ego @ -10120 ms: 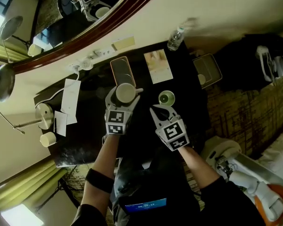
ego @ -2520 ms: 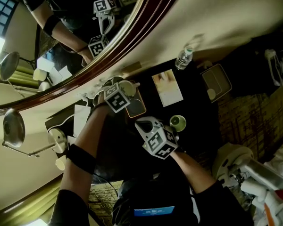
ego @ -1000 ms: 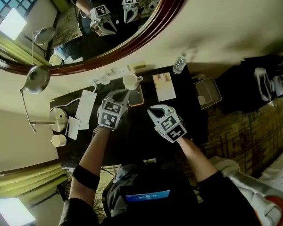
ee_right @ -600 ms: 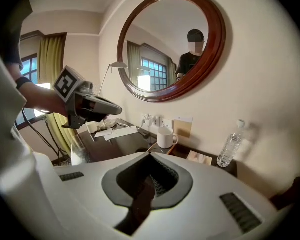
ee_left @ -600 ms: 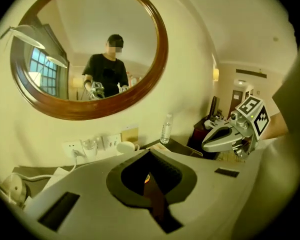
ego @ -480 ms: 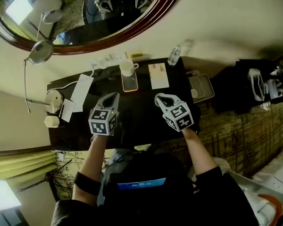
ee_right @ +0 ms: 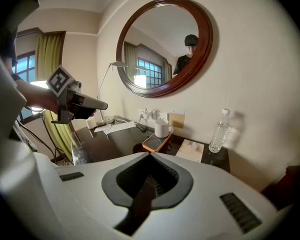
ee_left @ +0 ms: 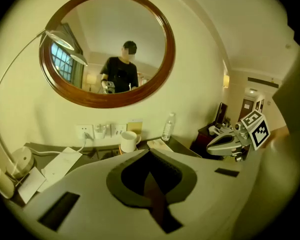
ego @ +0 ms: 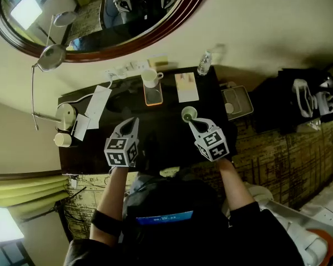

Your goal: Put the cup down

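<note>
One white cup [ego: 150, 78], one bottle [ego: 204, 64]; left claw [ego: 133, 121] and right claw [ego: 192, 124] pressed together.

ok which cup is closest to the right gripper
The small greenish cup, just ahead of the right gripper. The white handled mug stands at the far side of the desk, and the pale cup sits at its left edge.

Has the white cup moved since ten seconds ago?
Yes. The cup went from the near side of the orange tray to its far end, by the wall sockets.
</note>
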`<state>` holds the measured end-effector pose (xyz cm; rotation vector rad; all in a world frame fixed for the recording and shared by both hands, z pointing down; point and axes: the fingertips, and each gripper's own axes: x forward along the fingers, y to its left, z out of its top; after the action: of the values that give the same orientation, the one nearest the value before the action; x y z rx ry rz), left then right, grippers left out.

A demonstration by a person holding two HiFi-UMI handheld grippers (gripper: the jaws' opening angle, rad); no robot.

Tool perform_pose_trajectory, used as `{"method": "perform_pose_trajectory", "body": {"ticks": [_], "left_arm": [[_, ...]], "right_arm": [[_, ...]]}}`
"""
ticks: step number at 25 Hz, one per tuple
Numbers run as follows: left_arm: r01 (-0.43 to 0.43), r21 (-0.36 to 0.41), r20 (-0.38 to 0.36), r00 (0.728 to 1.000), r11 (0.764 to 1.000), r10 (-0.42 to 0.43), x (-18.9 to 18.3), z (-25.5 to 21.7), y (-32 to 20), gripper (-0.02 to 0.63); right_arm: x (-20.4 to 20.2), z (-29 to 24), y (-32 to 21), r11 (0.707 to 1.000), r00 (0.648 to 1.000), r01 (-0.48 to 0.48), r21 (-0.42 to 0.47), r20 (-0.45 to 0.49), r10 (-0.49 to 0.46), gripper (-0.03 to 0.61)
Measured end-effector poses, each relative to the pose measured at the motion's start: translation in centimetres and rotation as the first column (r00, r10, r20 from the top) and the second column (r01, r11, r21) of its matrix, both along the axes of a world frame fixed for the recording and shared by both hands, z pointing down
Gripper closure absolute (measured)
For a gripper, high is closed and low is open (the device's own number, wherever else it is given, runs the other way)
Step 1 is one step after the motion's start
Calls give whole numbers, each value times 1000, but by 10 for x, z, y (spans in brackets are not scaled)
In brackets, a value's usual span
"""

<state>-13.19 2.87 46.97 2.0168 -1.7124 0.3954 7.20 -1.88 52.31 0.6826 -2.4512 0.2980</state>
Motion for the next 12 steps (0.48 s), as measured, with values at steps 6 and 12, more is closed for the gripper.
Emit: {"method": "perform_pose_trajectory", "body": {"ticks": [6,12], "left_arm": [[-7,-28,3,1000,1000,7,2,6,12,614],[-38,-39,17,999,999,38,11,10,18,614]], "right_arm": [[6,16,2,997,991,77,21,-116,-74,502],[12,40,-11,995,985,102,19,-142,-99,211]]}}
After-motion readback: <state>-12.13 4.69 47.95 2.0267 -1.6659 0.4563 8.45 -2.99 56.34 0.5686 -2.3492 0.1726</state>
